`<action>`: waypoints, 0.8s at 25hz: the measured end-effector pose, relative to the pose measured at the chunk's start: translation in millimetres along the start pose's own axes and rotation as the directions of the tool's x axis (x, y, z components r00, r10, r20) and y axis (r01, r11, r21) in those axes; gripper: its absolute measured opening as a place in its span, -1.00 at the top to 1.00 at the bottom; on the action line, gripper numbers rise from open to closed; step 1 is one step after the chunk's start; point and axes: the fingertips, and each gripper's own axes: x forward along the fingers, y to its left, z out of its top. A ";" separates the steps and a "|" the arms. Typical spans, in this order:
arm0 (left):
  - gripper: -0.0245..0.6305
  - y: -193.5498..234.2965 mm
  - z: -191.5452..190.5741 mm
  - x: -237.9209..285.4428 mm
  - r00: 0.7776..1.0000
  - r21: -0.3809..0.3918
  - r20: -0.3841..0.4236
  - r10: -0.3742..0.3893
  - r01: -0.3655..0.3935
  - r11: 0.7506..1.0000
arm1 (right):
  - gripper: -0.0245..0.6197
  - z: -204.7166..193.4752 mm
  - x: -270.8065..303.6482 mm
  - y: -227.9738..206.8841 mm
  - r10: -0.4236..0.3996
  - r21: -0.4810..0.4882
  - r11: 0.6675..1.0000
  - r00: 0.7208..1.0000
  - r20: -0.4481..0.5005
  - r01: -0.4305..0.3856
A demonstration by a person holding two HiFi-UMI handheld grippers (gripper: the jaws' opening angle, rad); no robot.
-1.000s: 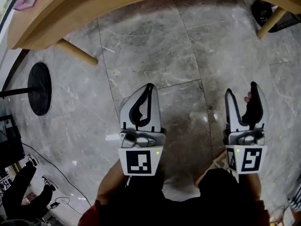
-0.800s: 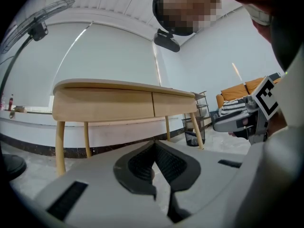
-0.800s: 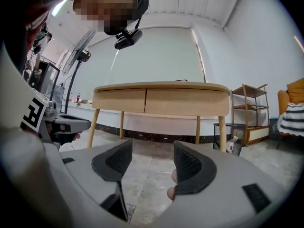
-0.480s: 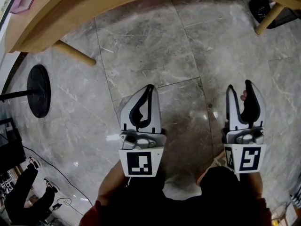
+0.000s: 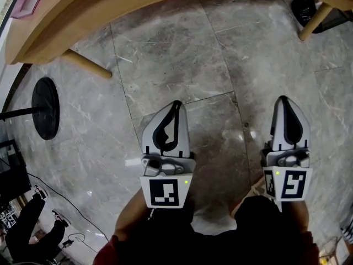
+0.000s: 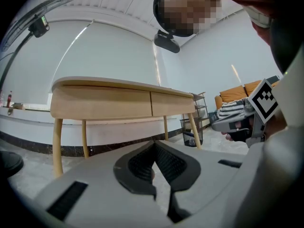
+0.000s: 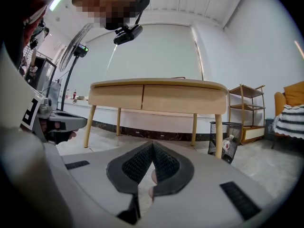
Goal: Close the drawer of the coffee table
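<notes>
Drawer (image 7: 116,96): stiff wood, should slide lightly; push flat on its front.
Left hand-held gripper (image 6: 154,146): jaws together, empty.
Right hand-held gripper (image 7: 152,145): jaws just closed, empty.

Shiny grey marble-tile floor (image 5: 176,65). Standing on it: pale wooden table (image 5: 83,15) on slim round legs, black round disc base (image 5: 45,107) near its left end, black mesh bin (image 5: 306,10) by the right leg, plus a thin black cable (image 5: 60,197).

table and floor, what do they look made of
Table: seemingly light wood or wood veneer, matte, judging by its even pale tan colour and round tapered legs. Floor: polished grey stone or stone-look tile, with pale veining, straight joints and soft glare.
</notes>
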 end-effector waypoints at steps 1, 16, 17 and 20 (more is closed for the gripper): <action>0.90 0.2 -0.7 0.6 1.000 -0.001 0.000 0.000 0.000 1.000 | 0.93 -0.8 0.5 -1.1 -0.001 0.005 1.000 1.000 0.000 0.001; 0.91 36.0 81.7 20.1 1.000 0.034 -0.015 -0.010 0.011 0.999 | 0.93 69.7 13.5 -13.6 0.024 -0.096 0.995 0.999 -0.039 -0.028; 0.91 37.7 101.2 16.7 1.000 0.036 -0.025 -0.012 0.012 0.999 | 0.93 87.4 9.1 -13.4 0.018 -0.097 0.995 0.998 -0.057 -0.023; 0.91 44.7 167.3 2.4 0.999 0.020 -0.054 0.006 -0.005 1.000 | 0.93 149.4 -5.0 -12.0 0.019 -0.079 0.997 0.994 -0.104 -0.027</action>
